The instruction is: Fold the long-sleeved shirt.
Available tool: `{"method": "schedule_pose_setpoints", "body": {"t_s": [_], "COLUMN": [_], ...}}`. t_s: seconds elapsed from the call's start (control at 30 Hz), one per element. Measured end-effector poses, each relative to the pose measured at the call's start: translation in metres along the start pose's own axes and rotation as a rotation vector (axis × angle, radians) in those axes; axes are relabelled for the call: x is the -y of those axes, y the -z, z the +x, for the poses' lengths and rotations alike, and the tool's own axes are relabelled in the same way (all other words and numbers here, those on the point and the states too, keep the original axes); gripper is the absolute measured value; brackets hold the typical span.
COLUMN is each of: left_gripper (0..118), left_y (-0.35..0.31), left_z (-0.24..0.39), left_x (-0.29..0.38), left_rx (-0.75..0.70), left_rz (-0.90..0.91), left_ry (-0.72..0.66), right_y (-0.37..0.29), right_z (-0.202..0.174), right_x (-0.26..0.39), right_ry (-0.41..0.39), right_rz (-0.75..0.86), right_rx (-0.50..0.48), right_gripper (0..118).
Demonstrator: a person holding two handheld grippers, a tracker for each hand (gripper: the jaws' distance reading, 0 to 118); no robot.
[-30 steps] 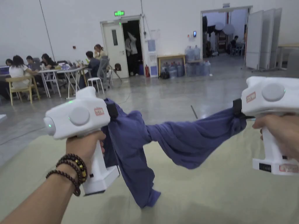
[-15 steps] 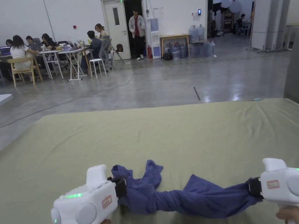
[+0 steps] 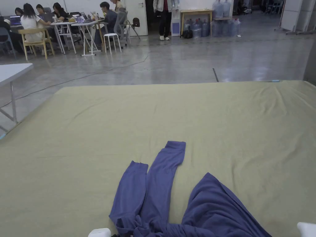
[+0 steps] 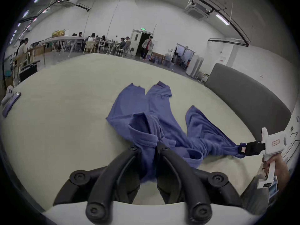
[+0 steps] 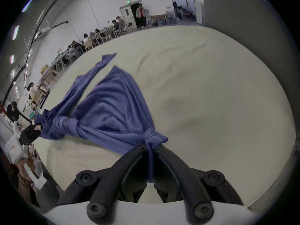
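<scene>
head view | shirt (image 3: pixel 160 185) sleeves point away | both grippers clamped on it

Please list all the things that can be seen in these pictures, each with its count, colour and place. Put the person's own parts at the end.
shirt: one, blue-purple, lying crumpled on the cloth, two sleeves stretched away from the person.
cloth: one, pale green, covering the big work surface.
water bottles: several, bluish, on the floor by the far wall.
tables: a few, white, far left, with people sitting at them.
wooden chair: one, light brown, far left.
stool: one, white, beside the tables.
standing person: one, at the far doorway.
left gripper: one, black jaws, shut on shirt fabric.
right gripper: one, black jaws, shut on shirt fabric.
hand: one, holding the right gripper's white handle.
</scene>
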State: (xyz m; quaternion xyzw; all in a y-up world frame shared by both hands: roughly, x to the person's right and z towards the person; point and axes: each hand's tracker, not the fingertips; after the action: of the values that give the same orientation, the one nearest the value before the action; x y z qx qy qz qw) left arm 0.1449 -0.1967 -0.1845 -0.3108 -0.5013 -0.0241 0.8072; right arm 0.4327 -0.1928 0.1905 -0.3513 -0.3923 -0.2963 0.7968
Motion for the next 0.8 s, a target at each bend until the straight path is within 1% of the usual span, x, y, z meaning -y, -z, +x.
{"method": "schedule_pose_setpoints", "body": {"t_s": [0.1, 0.13, 0.17, 0.2, 0.23, 0.27, 0.33, 0.37, 0.4, 0.43, 0.47, 0.5, 0.53, 0.57, 0.6, 0.63, 0.7, 0.8], "left_gripper": [15, 18, 26, 52, 94, 118, 118, 118, 118, 118, 118, 118, 104, 49, 0, 0, 0, 0], "left_y": [-0.003, -0.003, -0.003, -0.004, -0.007, -0.01, -0.018, -0.021, -0.024, -0.025, -0.036, -0.04, -0.043, -0.045, -0.035, -0.034, -0.031, -0.034], "left_z": [-0.003, -0.003, -0.003, -0.002, -0.003, -0.005, -0.011, -0.013, -0.016, -0.018, -0.016, -0.017, -0.018, -0.017, -0.025, -0.027, -0.029, -0.01], "left_x": [0.004, 0.004, 0.003, 0.001, -0.001, -0.003, -0.004, -0.014, -0.02, -0.027, -0.028, -0.031, -0.034, -0.036, -0.035, -0.035, -0.036, -0.04], "left_rx": [0.003, -0.001, -0.006, -0.016, -0.024, -0.031, -0.02, -0.027, -0.032, -0.044, -0.049, -0.05, -0.049, -0.045, -0.095, -0.118, -0.057, -0.038], "left_rz": [0.003, 0.004, -0.004, -0.014, -0.013, -0.01, 0.009, 0.058, 0.032, 0.018, 0.009, 0.008, 0.009, 0.013, -0.018, -0.005, -0.027, -0.034], "left_ry": [-0.005, -0.003, -0.004, -0.013, -0.023, -0.033, -0.075, -0.082, -0.077, -0.083, -0.089, -0.087, -0.085, -0.076, -0.048, -0.04, -0.05, -0.041], "right_y": [0.005, 0.006, 0.001, -0.001, -0.004, -0.007, -0.014, -0.023, -0.028, -0.04, -0.045, -0.051, -0.054, -0.05, -0.052, -0.053, -0.053, -0.052], "right_z": [0.0, -0.001, -0.005, -0.007, -0.009, -0.009, -0.01, -0.008, -0.006, -0.013, -0.013, -0.011, -0.01, -0.009, -0.009, -0.008, -0.008, -0.007], "right_x": [0.008, 0.008, 0.006, 0.004, 0.002, 0.001, 0.0, -0.002, -0.003, -0.009, -0.011, -0.012, -0.012, -0.012, -0.012, -0.013, -0.013, -0.013], "right_ry": [-0.001, -0.013, -0.02, -0.025, -0.03, -0.038, -0.053, -0.065, -0.059, -0.059, -0.043, -0.024, -0.018, -0.019, -0.016, -0.021, -0.022, -0.007], "right_rz": [-0.006, -0.002, 0.003, 0.009, 0.027, 0.035, 0.048, 0.111, 0.094, 0.086, 0.088, 0.109, 0.125, 0.12, 0.133, 0.132, 0.131, 0.124], "right_rx": [0.003, 0.01, 0.019, 0.022, 0.038, 0.059, 0.071, 0.066, 0.065, 0.07, 0.08, 0.074, 0.065, 0.07, 0.096, 0.093, 0.081, 0.062], "right_gripper": [6, 6, 20, 45, 86, 118, 118, 118, 118, 118, 113, 92, 46, 3, 3, 3, 3, 3]}}
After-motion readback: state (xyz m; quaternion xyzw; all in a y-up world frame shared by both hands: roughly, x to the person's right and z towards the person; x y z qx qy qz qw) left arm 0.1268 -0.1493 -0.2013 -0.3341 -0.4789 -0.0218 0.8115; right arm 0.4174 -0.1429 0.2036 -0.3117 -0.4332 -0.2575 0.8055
